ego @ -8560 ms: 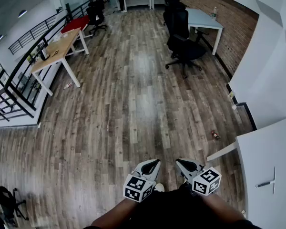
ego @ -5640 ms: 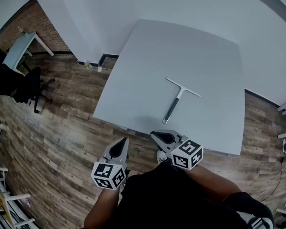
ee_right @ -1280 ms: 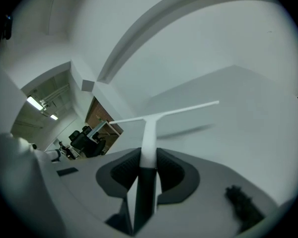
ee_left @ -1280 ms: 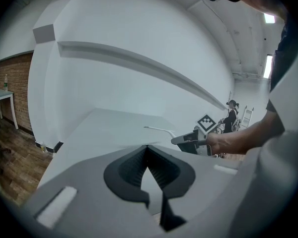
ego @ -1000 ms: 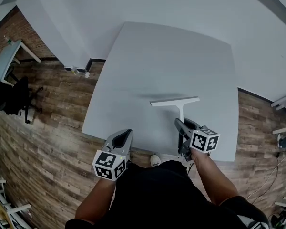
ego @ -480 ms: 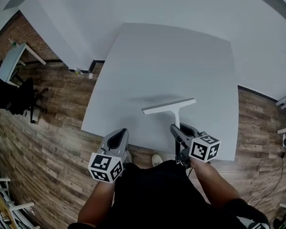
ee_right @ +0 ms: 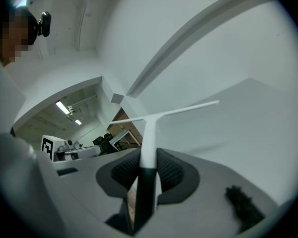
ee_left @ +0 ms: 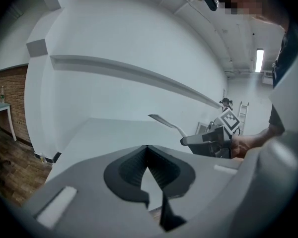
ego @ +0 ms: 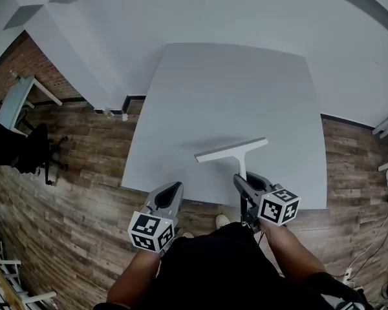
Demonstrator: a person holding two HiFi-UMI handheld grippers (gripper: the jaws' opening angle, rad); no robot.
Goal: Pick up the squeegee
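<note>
The right gripper (ee_right: 148, 158) has its two jaws squeezed tight on the squeegee (ee_right: 150, 128). The dark, bumpy pads (ee_right: 171, 172) press on both sides of the handle, right where it changes from white to dark.

The squeegee is shaped like a letter T. It has a thin, straight handle and a long, thin, white bar across the far end. It is up in the air over the near edge of the table (ego: 226, 89) and does not touch it. Its soft grey shadow (ego: 210, 142) lies on the table top just past the bar. From the head view the bar sits a bit crooked, with its right end farther away than its left end.

The left gripper (ee_left: 147, 150) holds nothing. The tips of its jaws are pressed together. It hangs to the left of the right gripper, by the near edge of the table.

Each gripper has a cube (ego: 152, 231) on it, covered in black and white square patterns.

The table is flat, smooth and pale grey, with straight sides. The floor (ego: 71, 192) is made of brown wood planks. A plain white wall (ego: 181, 11) stands behind the table. Far to the left there is a red brick wall (ego: 6, 63) and a black chair (ego: 19, 148).
</note>
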